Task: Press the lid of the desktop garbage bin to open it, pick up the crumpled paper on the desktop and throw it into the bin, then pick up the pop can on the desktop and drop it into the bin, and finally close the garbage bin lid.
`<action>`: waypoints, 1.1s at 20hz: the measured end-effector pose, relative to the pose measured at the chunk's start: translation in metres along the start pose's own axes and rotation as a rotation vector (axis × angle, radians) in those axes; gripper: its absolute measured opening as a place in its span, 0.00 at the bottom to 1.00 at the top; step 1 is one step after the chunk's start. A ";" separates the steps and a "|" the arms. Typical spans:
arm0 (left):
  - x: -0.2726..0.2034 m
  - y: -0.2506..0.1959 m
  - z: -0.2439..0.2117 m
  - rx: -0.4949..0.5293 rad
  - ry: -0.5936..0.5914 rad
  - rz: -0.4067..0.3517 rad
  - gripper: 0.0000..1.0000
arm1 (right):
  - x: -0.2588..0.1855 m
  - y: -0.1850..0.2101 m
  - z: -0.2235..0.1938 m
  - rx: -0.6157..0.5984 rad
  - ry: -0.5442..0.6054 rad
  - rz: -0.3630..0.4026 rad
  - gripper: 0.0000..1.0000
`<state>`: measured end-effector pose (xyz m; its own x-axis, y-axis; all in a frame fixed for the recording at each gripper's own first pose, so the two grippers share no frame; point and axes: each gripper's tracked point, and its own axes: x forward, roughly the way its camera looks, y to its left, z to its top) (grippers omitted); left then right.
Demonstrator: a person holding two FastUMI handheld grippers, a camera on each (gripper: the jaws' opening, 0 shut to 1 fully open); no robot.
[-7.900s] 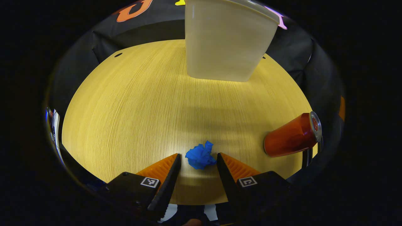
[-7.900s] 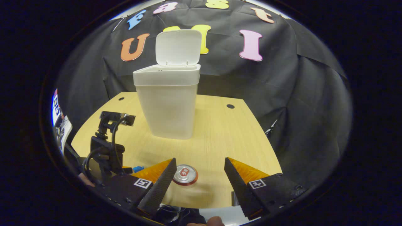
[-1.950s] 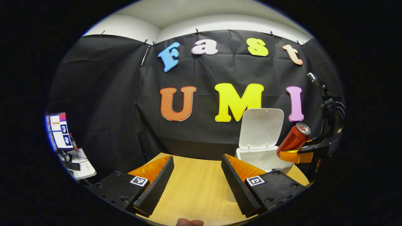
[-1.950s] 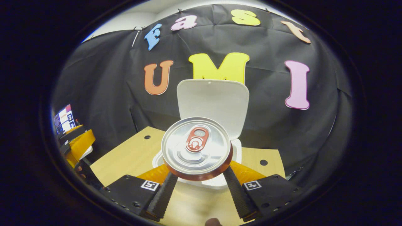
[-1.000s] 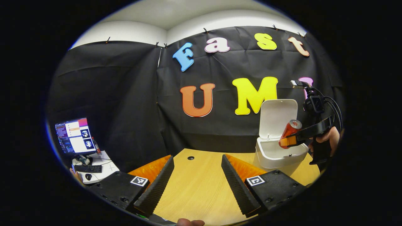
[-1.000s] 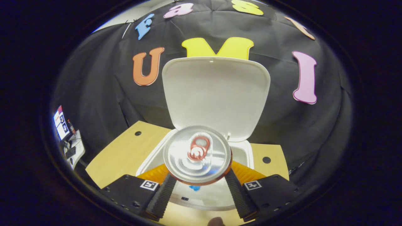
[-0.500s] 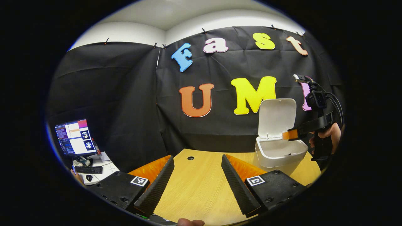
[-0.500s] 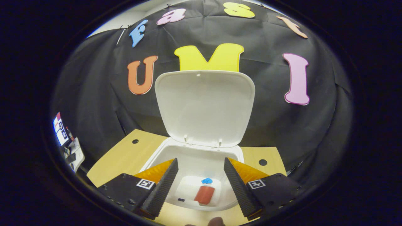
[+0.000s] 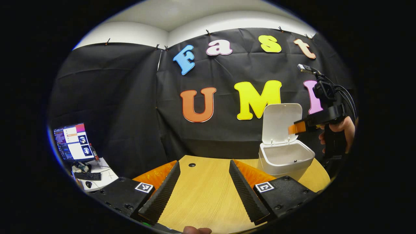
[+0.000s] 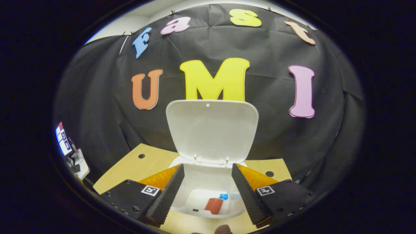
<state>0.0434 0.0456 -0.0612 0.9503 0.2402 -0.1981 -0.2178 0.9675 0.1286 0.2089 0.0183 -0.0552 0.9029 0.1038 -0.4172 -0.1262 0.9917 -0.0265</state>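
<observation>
While the right gripper [image 10: 208, 185] hovered above the desktop garbage bin [image 10: 208, 208], its fingers stood spread with nothing between them, low in the centre of the right gripper view. Through the gap, the pop can [image 10: 213, 205] lay on its side on the bin's floor, with the blue crumpled paper [image 10: 223, 196] just beside it, up and to the right. The lid [image 10: 212, 131] stood upright and open behind the bin mouth, at frame centre.

Left gripper view: the left gripper [image 9: 204, 185] was at lower centre, fingers spread and empty, over the wooden desktop [image 9: 203, 198]. The bin sat at right of centre, lid raised. The right gripper was at the right edge beside the lid, held by a hand [image 9: 339, 128]. A monitor [image 9: 73, 142] and keyboard [image 9: 87, 175] showed at lower left.
</observation>
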 end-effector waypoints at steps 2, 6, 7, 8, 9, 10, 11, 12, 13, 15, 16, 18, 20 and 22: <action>0.003 0.002 0.000 -0.010 0.003 -0.004 0.98 | -0.004 0.003 0.015 -0.002 -0.024 -0.018 0.92; 0.008 0.003 0.002 -0.033 0.004 -0.009 0.98 | -0.008 0.013 0.055 0.011 -0.080 -0.034 0.93; 0.009 0.005 0.004 -0.035 0.004 -0.007 0.98 | -0.009 0.015 0.065 0.013 -0.093 -0.036 0.93; 0.009 0.007 0.005 -0.036 0.000 -0.002 0.98 | -0.010 0.018 0.078 0.018 -0.114 -0.041 0.93; 0.003 0.014 -0.008 -0.037 -0.005 0.002 0.98 | -0.010 0.019 0.092 0.025 -0.138 -0.048 0.93; -0.002 0.015 -0.011 -0.043 -0.009 0.004 0.98 | -0.009 0.021 0.105 0.035 -0.158 -0.057 0.93; -0.004 0.017 -0.011 -0.048 -0.013 0.008 0.98 | -0.006 0.022 0.116 0.044 -0.178 -0.068 0.93; -0.005 0.020 -0.008 -0.052 -0.014 0.015 0.98 | -0.003 0.022 0.127 0.053 -0.192 -0.083 0.93; -0.006 0.023 -0.006 -0.053 -0.018 0.024 0.98 | 0.003 0.023 0.135 0.058 -0.200 -0.090 0.92; -0.007 0.033 -0.004 -0.056 -0.026 0.048 0.98 | 0.017 0.025 0.145 0.057 -0.207 -0.100 0.93; -0.007 0.039 -0.005 -0.059 -0.027 0.062 0.98 | 0.024 0.024 0.147 0.051 -0.207 -0.109 0.93; -0.005 0.049 -0.007 -0.065 -0.025 0.094 1.00 | 0.040 0.021 0.146 0.055 -0.190 -0.115 0.92; -0.005 0.058 -0.011 -0.075 -0.018 0.121 0.98 | 0.053 0.017 0.142 0.067 -0.168 -0.124 0.93; -0.009 0.064 -0.015 -0.086 -0.013 0.141 0.98 | 0.063 0.008 0.141 0.069 -0.158 -0.142 0.92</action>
<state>0.0172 0.1068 -0.0655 0.9116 0.3737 -0.1711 -0.3670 0.9276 0.0707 0.3232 0.0439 0.0463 0.9635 -0.0322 -0.2658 0.0305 0.9995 -0.0105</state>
